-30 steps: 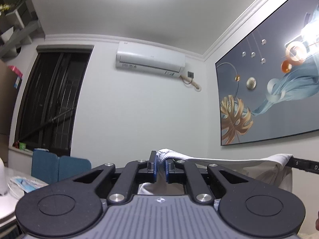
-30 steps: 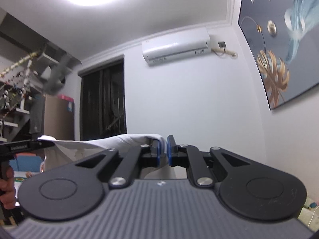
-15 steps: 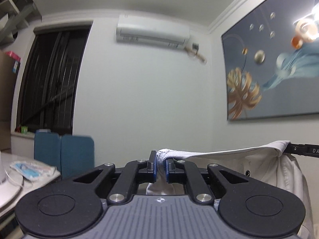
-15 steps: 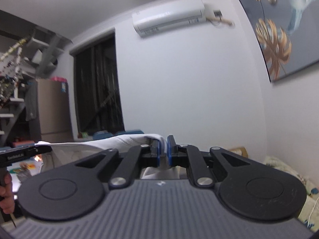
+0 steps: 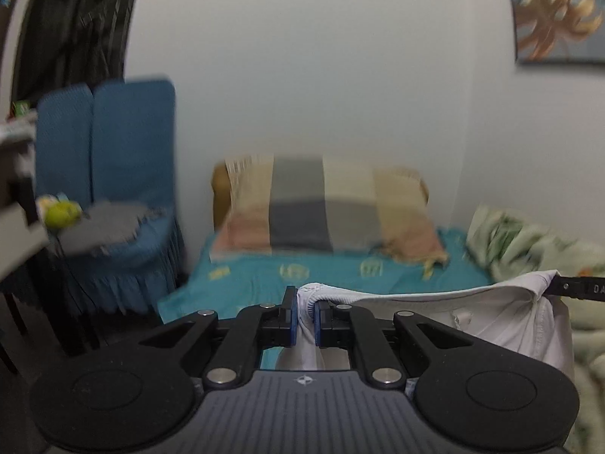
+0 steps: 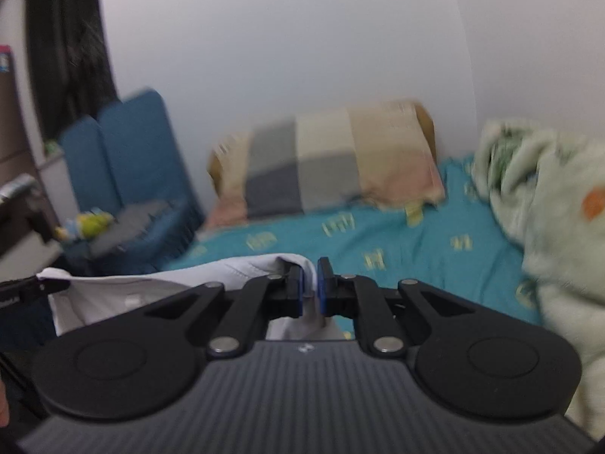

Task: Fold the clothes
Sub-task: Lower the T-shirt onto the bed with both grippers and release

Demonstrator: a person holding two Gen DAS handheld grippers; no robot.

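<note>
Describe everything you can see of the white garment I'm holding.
The white garment looks like thin woven cloth with a stitched hem. It hangs stretched between both grippers above the teal bed sheet: the left gripper pinches one bunched corner, the right gripper the other. The rest sags below, creased.

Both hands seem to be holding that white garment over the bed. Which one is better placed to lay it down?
Neither clearly. The left gripper and right gripper each pinch an end of the white garment, stretched between them over the teal bed sheet. Probably both lower together.
</note>
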